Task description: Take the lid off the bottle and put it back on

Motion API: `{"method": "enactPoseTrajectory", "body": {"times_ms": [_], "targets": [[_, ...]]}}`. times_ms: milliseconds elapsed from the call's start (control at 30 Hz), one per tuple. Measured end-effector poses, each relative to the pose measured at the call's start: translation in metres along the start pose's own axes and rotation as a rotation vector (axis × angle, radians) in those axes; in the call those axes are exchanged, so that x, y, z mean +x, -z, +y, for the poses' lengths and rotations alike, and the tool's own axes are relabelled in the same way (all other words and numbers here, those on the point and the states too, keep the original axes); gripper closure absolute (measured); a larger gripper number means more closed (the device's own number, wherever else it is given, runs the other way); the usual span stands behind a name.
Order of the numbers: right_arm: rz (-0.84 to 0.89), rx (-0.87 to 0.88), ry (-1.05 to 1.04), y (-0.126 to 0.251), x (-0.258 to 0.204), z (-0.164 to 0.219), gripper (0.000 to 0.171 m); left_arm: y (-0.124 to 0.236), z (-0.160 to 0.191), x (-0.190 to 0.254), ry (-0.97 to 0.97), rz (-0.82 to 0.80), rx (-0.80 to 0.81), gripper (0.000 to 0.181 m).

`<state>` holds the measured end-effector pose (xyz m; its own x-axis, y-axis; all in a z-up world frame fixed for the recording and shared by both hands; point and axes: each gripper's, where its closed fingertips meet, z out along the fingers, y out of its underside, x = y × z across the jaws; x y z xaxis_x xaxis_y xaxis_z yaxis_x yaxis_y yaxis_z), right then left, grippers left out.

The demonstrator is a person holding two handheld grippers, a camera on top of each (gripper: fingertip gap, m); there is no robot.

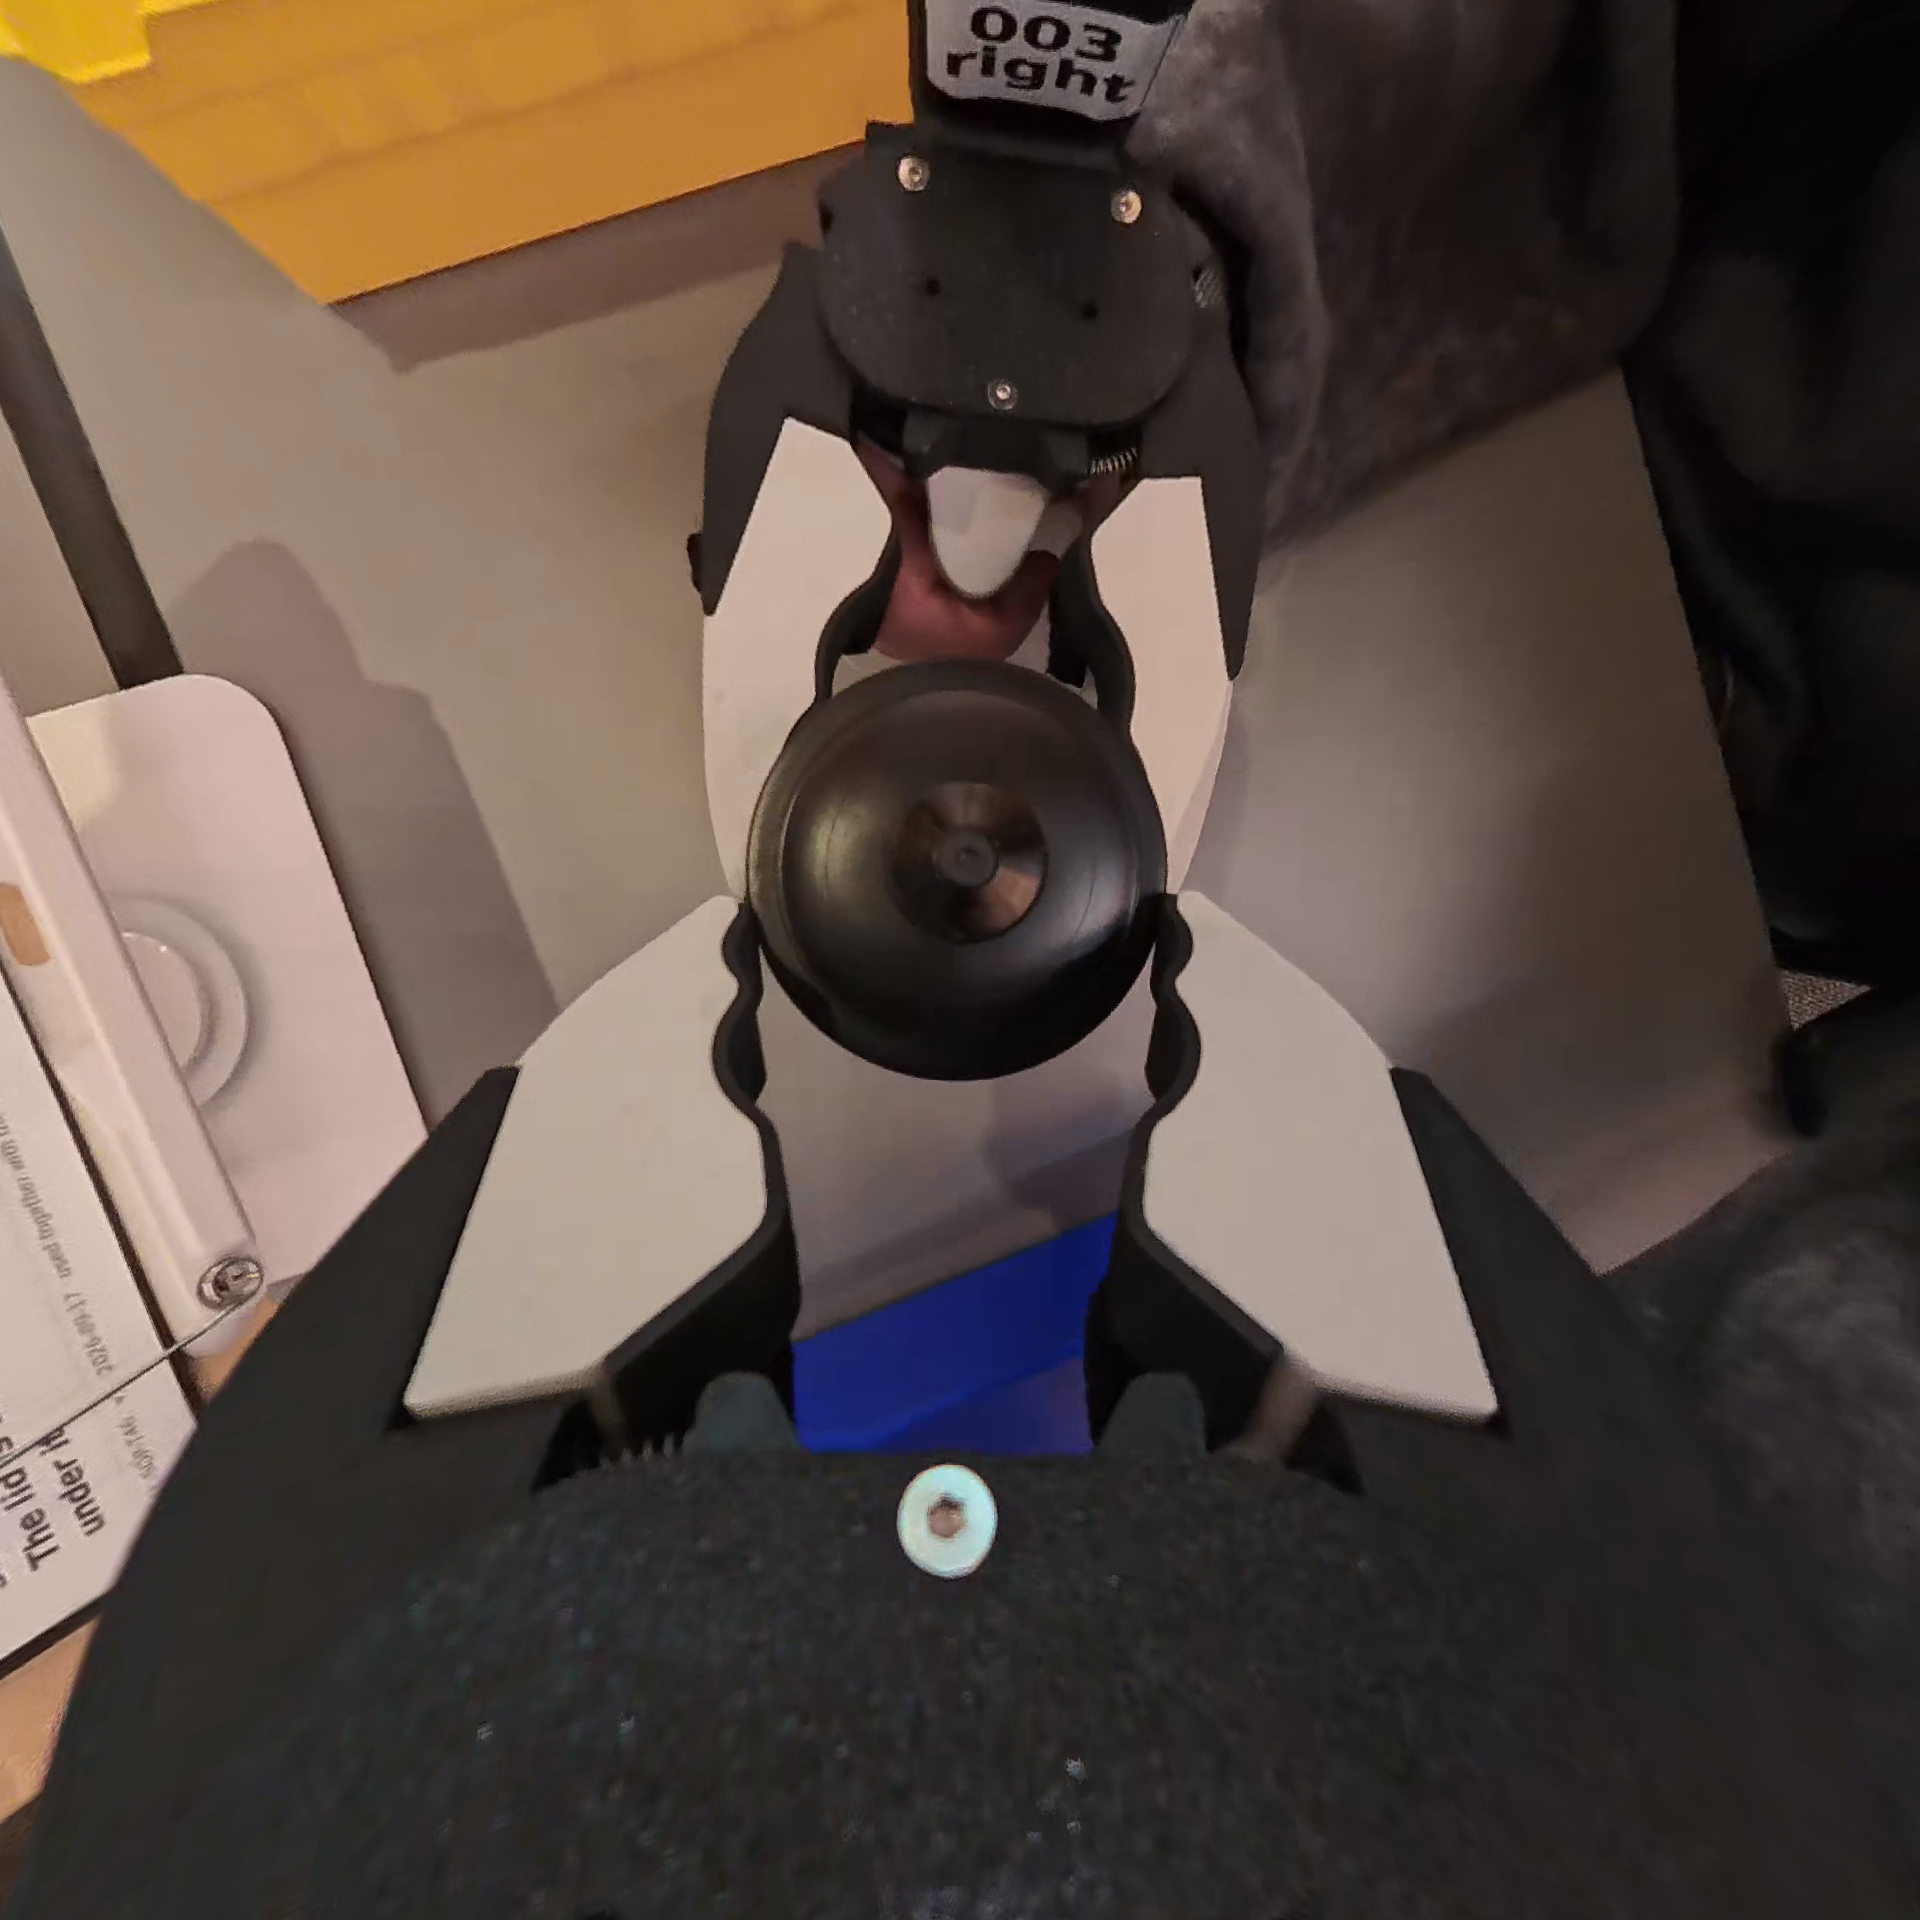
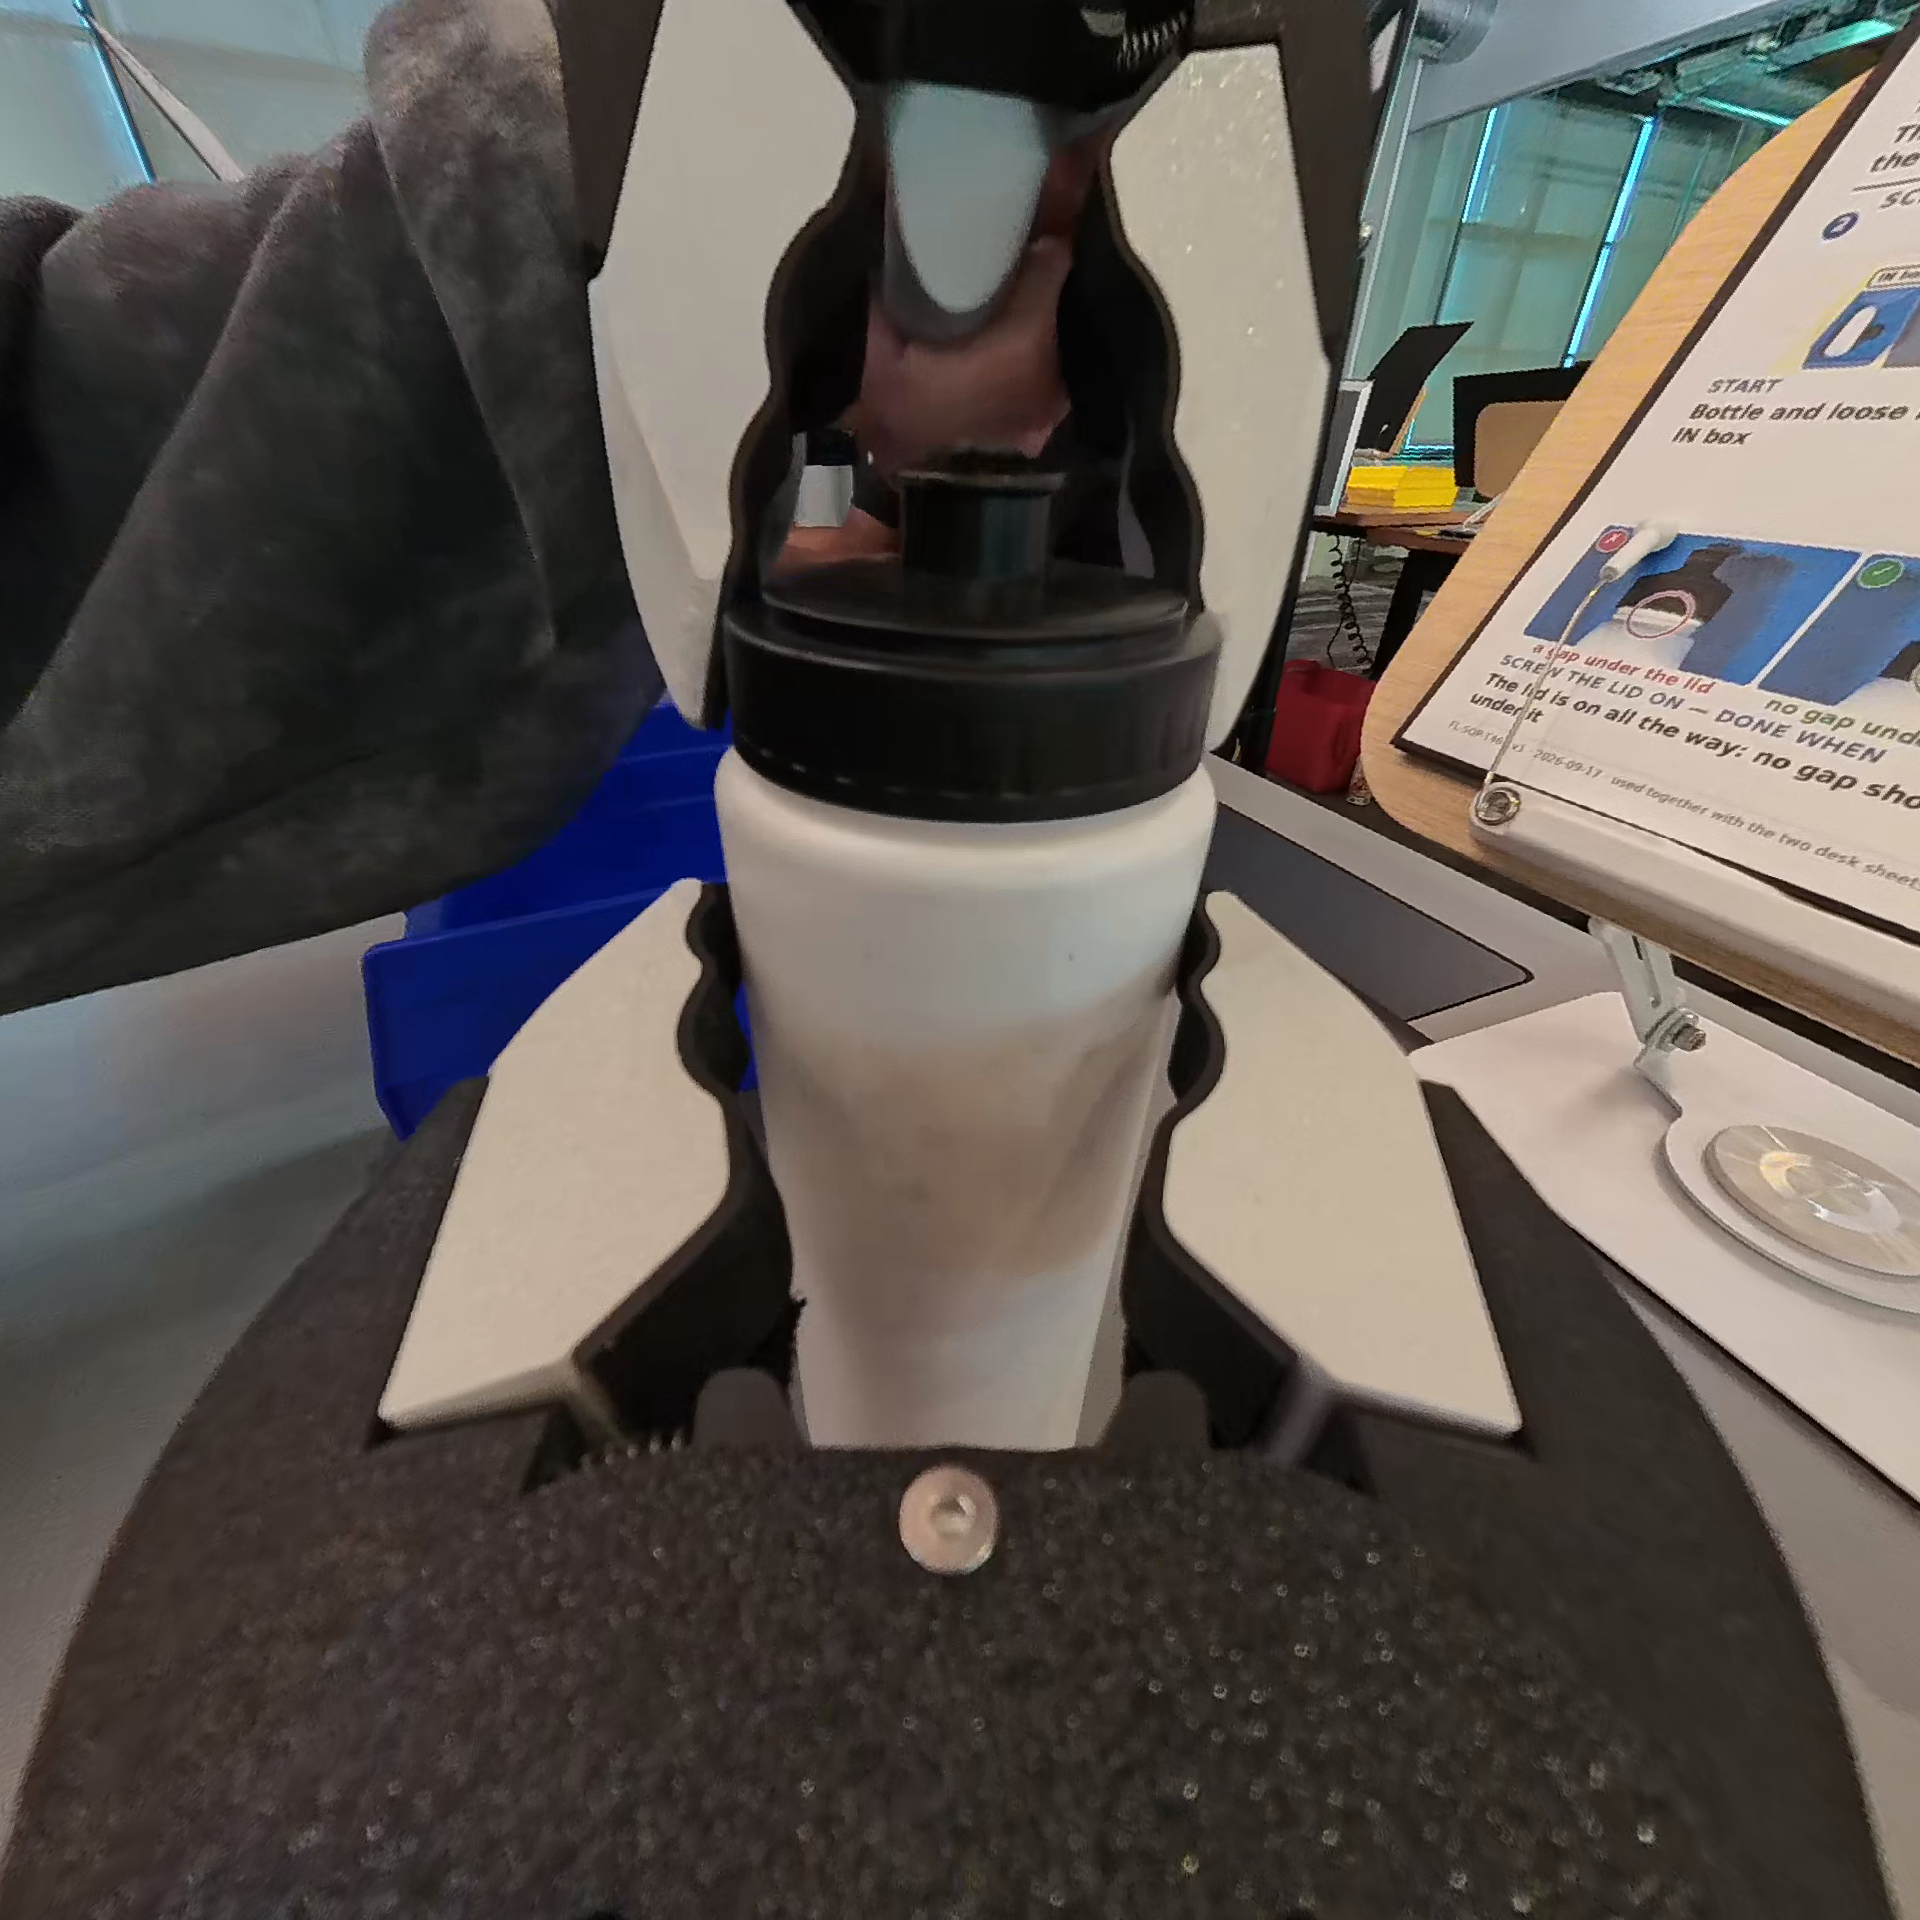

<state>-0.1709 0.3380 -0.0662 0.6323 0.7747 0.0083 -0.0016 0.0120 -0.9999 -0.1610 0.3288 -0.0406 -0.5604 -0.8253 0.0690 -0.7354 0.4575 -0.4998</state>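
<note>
Bottle [image 2: 956,1039]: upright, your right gripper [image 2: 951,997] clamps its white body, fingers pressed to both sides. If that squeeze slackens, bottle spins with lid.

Lid [image 1: 956,868]: seated on bottle, your left gripper [image 1: 956,997] closed around rim from above. Off-centre hold risks slipping or cross-threading.

Warm, dim indoor light. Soft shadows fall leftward across the grey table [image 1: 1455,831]; bright windows [image 2: 1538,208] glow behind. Wide-angle bending at edges; near foreground blurs.
</note>
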Motion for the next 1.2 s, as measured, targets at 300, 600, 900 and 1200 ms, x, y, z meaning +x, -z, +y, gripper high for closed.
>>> {"method": "enactPoseTrajectory", "body": {"times_ms": [300, 600, 900, 1200], "targets": [[0.01, 0.0, 0.007, -0.001, -0.001, 0.001, 0.09, 0.022, -0.021, 0.007, 0.239, -0.308, 0.319, 0.09], [0.027, 0.004, 0.002, -0.001, -0.001, 0.001, 0.09, 0.028, -0.021, -0.003, 0.922, -0.97, 0.711, 0.082], [0.036, -0.005, 0.001, -0.002, -0.001, 0.001, 0.09, 0.01, -0.006, -0.015, 1.166, -1.268, 0.556, 0.107], [0.02, -0.001, 0.001, -0.004, -0.006, 0.001, 0.09, 0.008, -0.006, -0.008, 0.981, -0.979, 0.561, 0.108]]}}
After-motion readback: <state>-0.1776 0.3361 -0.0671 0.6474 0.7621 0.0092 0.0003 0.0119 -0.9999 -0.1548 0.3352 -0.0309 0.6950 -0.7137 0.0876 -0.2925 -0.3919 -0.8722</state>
